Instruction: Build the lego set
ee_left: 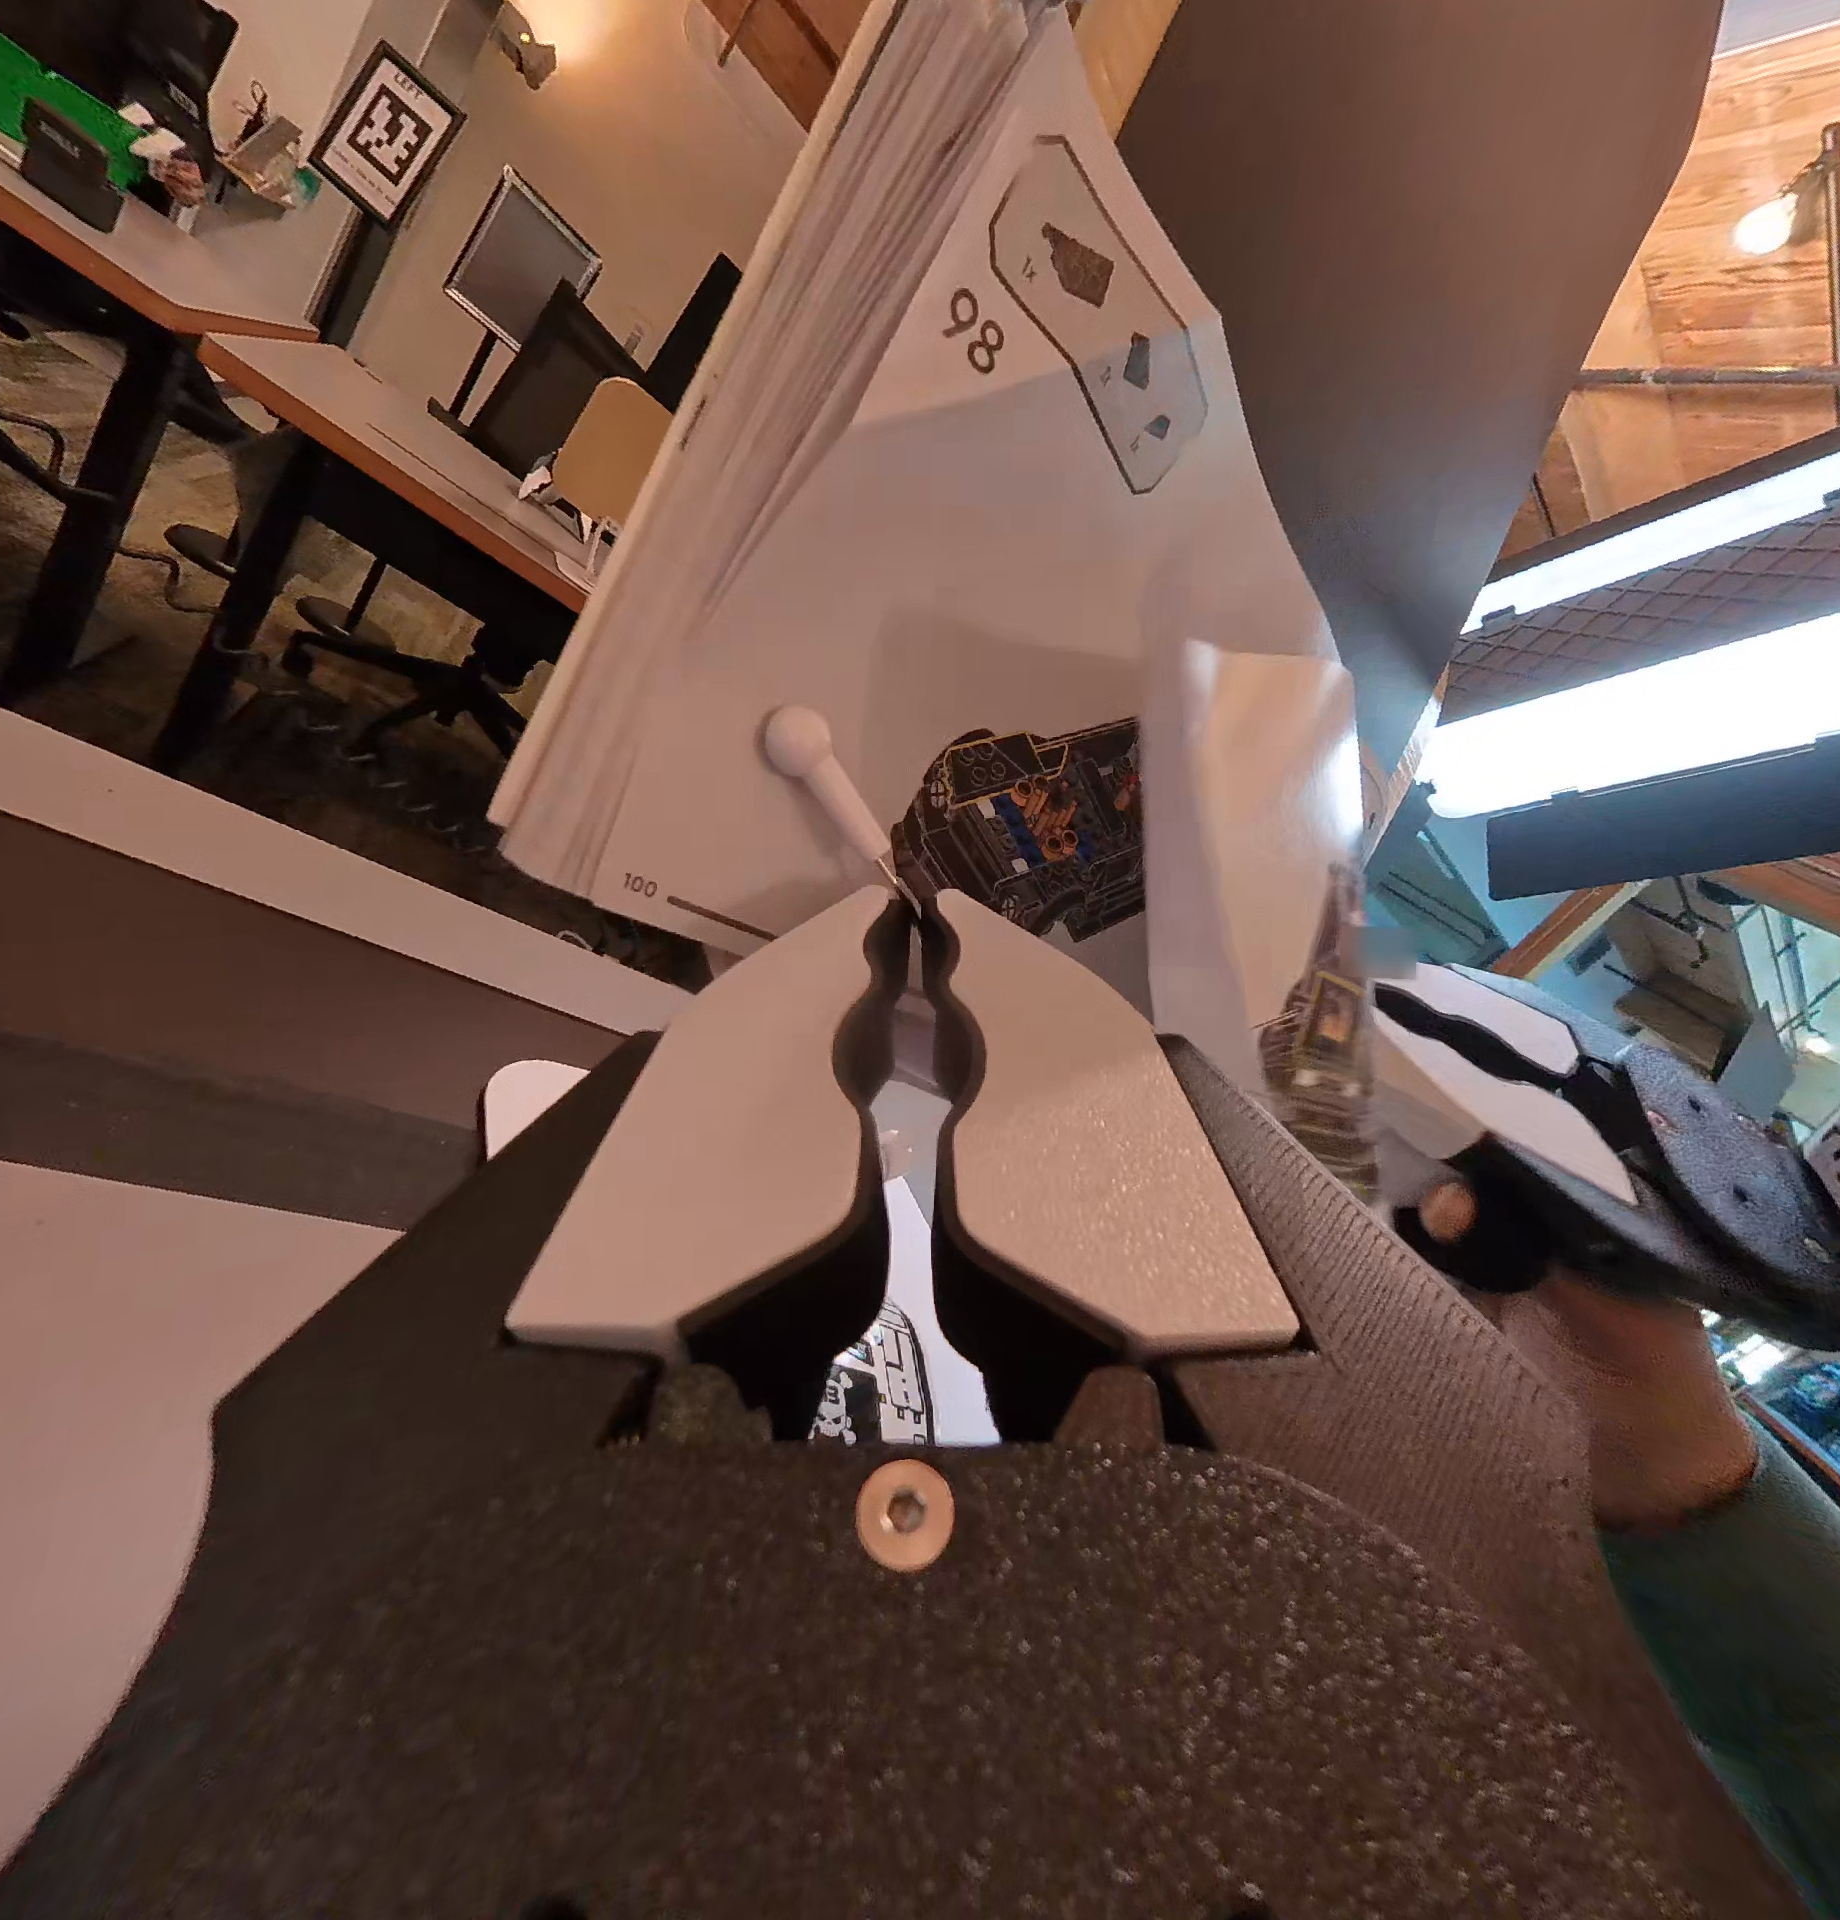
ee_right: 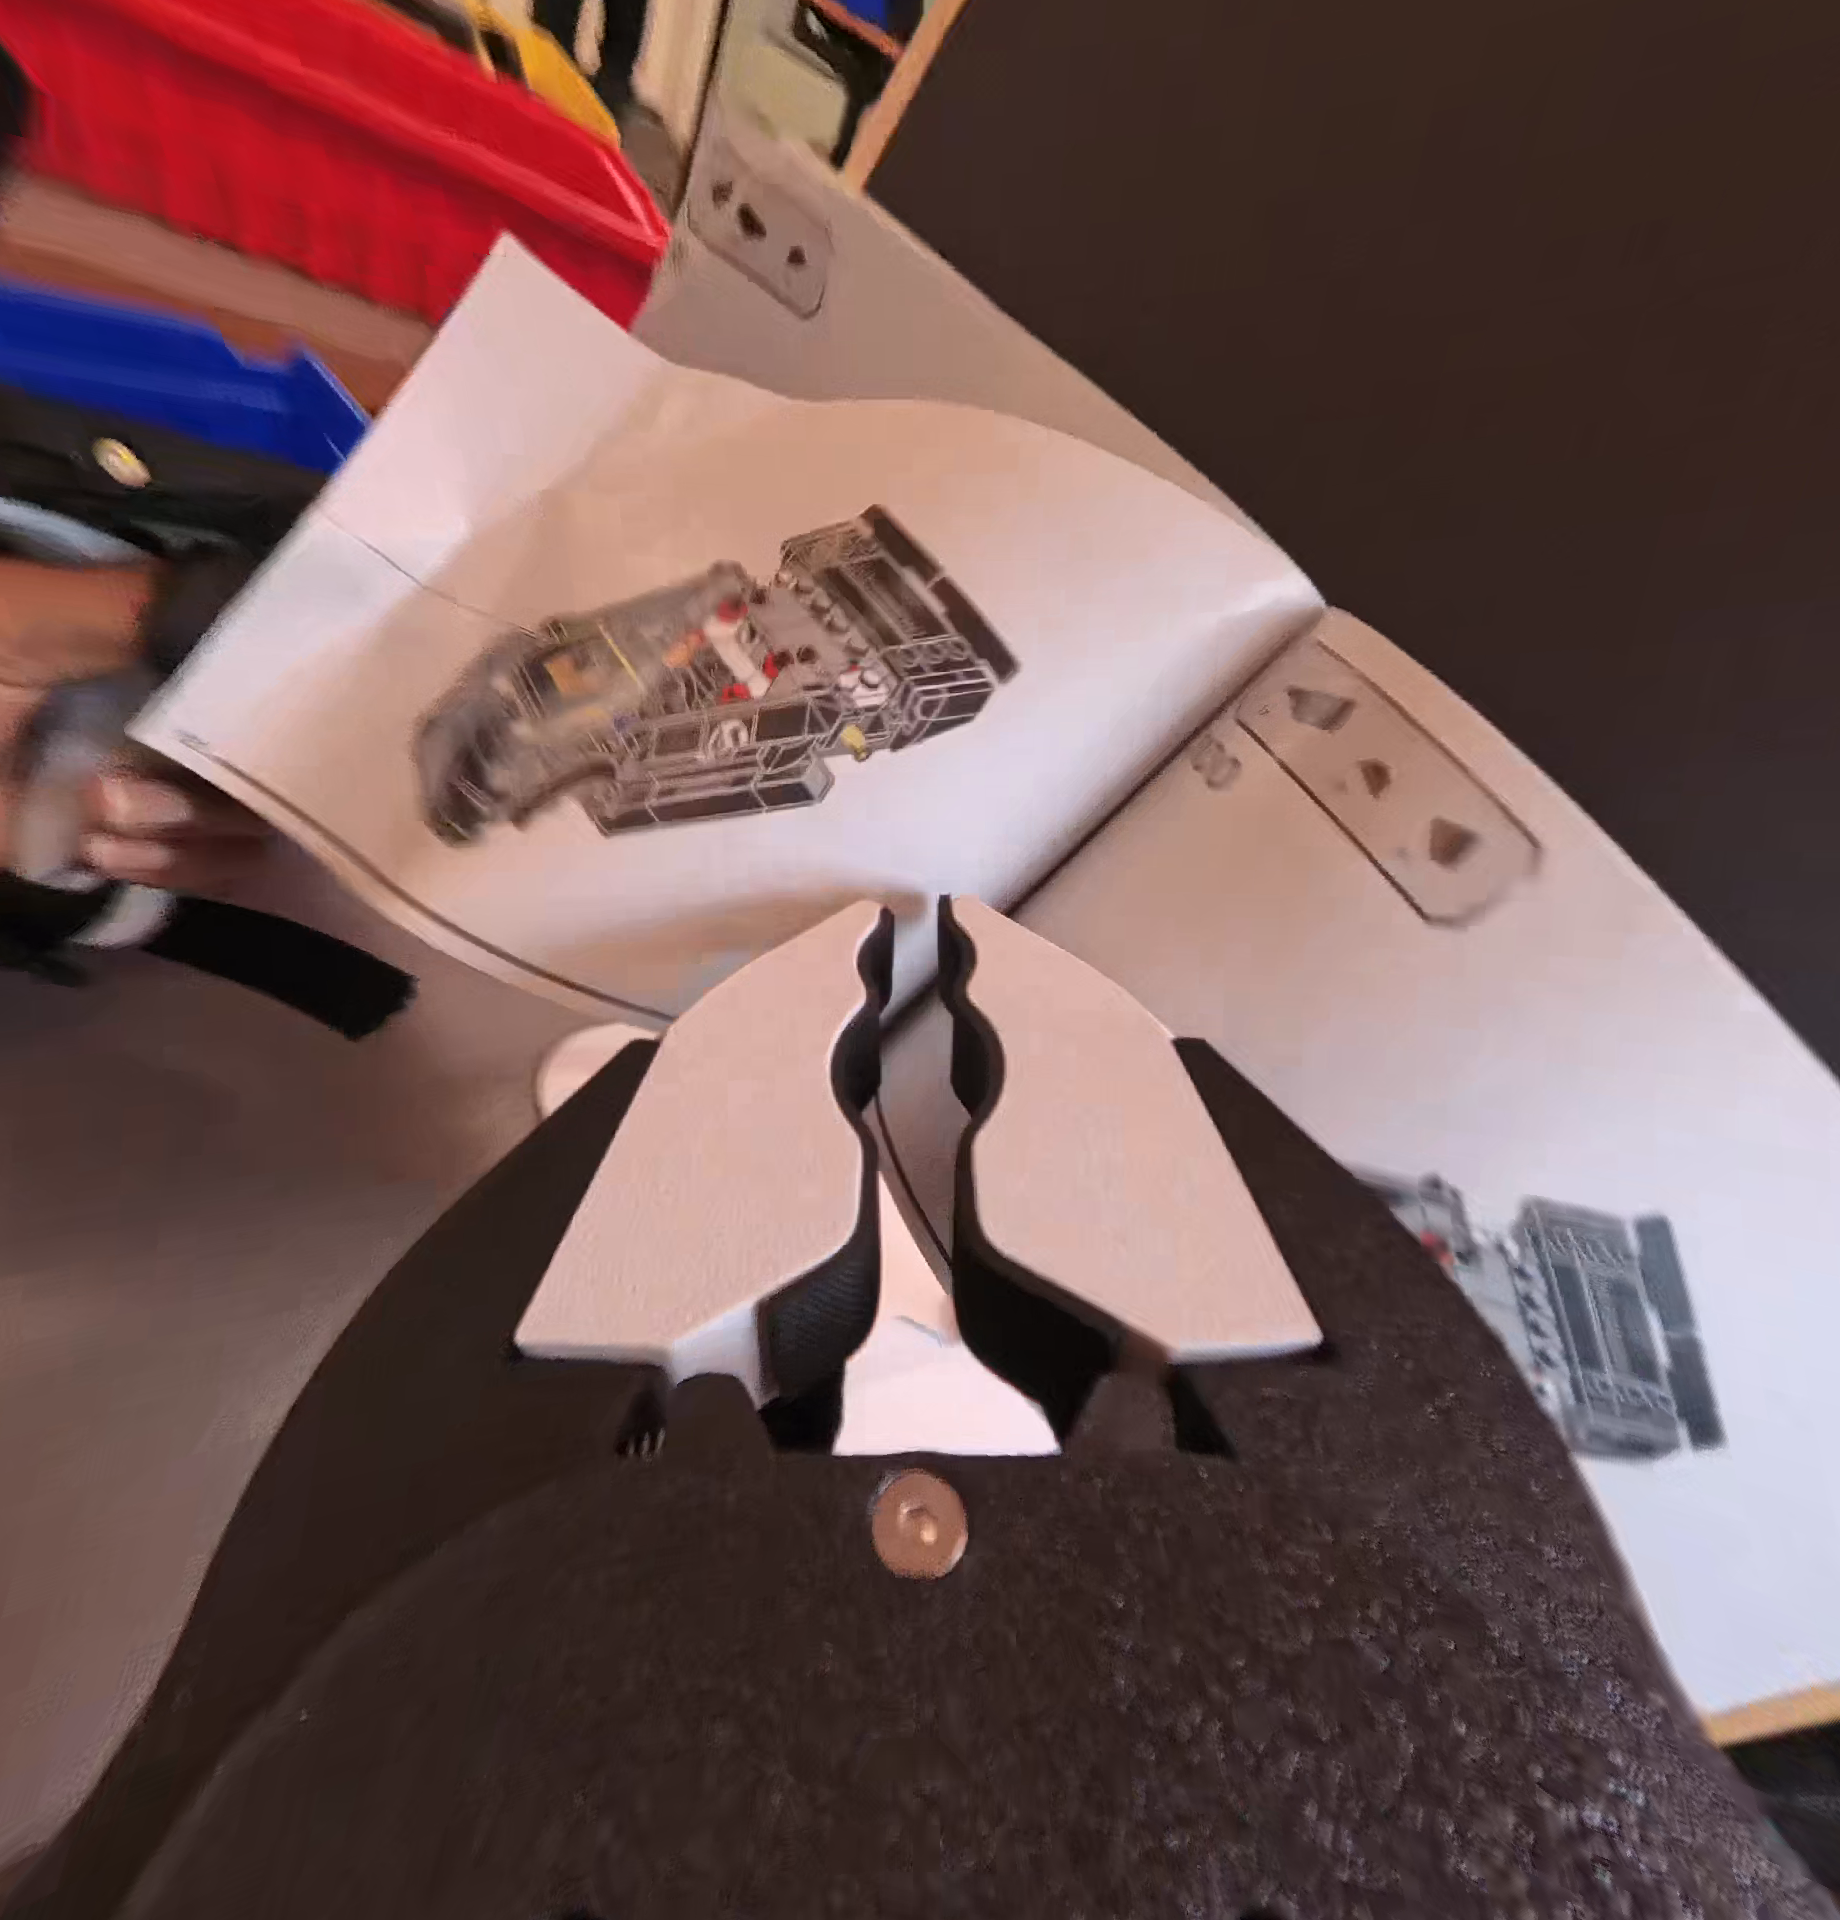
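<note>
The instruction booklet (ee_left: 895,582) stands lifted and tilted, its pages fanning, with printed pictures of a dark model. My left gripper (ee_left: 911,906) is shut on the lower edge of a page. A white pin-shaped tool (ee_left: 802,740) with a round head lies against that page, its metal tip at my fingertips. In the right wrist view the booklet (ee_right: 895,499) lies open with its left page curled up, where the blurred left gripper (ee_right: 85,790) holds it. My right gripper (ee_right: 916,914) hovers over the spine, its jaws a narrow gap apart with nothing between. It also shows at the right of the left wrist view (ee_left: 1404,1013).
A grey mat (ee_left: 220,987) lies on the white table (ee_left: 116,1351) to my left. Red (ee_right: 324,135) and blue (ee_right: 147,374) bins stand beyond the booklet. Office desks (ee_left: 220,281), monitors and chairs are farther off. No loose bricks are in view. Across from one pair of fingers to the other is roughly 12 cm.
</note>
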Tool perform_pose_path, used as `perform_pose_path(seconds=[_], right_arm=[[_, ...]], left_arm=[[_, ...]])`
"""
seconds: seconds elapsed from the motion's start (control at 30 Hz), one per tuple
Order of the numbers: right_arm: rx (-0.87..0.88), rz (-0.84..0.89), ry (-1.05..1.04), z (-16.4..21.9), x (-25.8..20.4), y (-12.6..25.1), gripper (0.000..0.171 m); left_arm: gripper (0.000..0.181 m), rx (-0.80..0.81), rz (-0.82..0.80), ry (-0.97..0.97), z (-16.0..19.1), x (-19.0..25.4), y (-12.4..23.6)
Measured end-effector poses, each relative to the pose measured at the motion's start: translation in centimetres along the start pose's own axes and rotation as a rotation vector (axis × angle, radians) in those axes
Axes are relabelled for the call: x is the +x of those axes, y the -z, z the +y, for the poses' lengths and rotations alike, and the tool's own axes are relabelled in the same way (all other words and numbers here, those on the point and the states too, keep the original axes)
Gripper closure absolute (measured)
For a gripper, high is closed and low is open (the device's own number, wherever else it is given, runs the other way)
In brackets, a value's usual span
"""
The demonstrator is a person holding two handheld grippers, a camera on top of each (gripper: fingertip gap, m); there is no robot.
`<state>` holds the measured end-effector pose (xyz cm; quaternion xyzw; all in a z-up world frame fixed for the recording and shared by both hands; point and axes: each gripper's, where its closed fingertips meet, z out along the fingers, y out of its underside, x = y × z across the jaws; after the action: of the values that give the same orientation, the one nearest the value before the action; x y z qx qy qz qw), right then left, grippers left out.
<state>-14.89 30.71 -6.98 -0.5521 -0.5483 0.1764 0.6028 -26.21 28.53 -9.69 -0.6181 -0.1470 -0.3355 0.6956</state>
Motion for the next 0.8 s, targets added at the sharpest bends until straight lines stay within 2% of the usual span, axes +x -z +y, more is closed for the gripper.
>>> perform_pose_path(seconds=[0.07, 0.13, 0.2, 0.47, 0.7, 0.8], right_arm=[[-0.070, 0.036, 0.156, 0.0, -0.9, -1.4, 0.162], [-0.158, 0.081, 0.285, 0.1, -1.5, -2.8, 0.152], [-0.189, 0.129, 0.335, -0.1, -1.6, -3.7, 0.149], [-0.239, 0.186, 0.116, -0.2, -1.3, -4.7, 0.149], [-0.288, 0.180, -0.068, -0.6, -1.4, -5.2, 0.147], [-0.331, 0.183, -0.052, -1.0, -1.8, -5.4, 0.144]], left_arm=[[0.179, 0.011, 0.006, 0.020, 0.1, -0.1, 0.0], [0.179, 0.020, 0.007, 0.058, 0.2, -0.3, 0.2], [0.179, 0.032, 0.013, 0.125, 0.4, -0.5, 0.4], [0.180, 0.130, 0.039, 0.446, 1.0, -0.9, 1.1], [0.180, 0.215, 0.008, 0.561, 1.3, -1.0, 1.5], [0.180, 0.249, 0.002, 0.589, 1.3, -0.8, 1.6]])
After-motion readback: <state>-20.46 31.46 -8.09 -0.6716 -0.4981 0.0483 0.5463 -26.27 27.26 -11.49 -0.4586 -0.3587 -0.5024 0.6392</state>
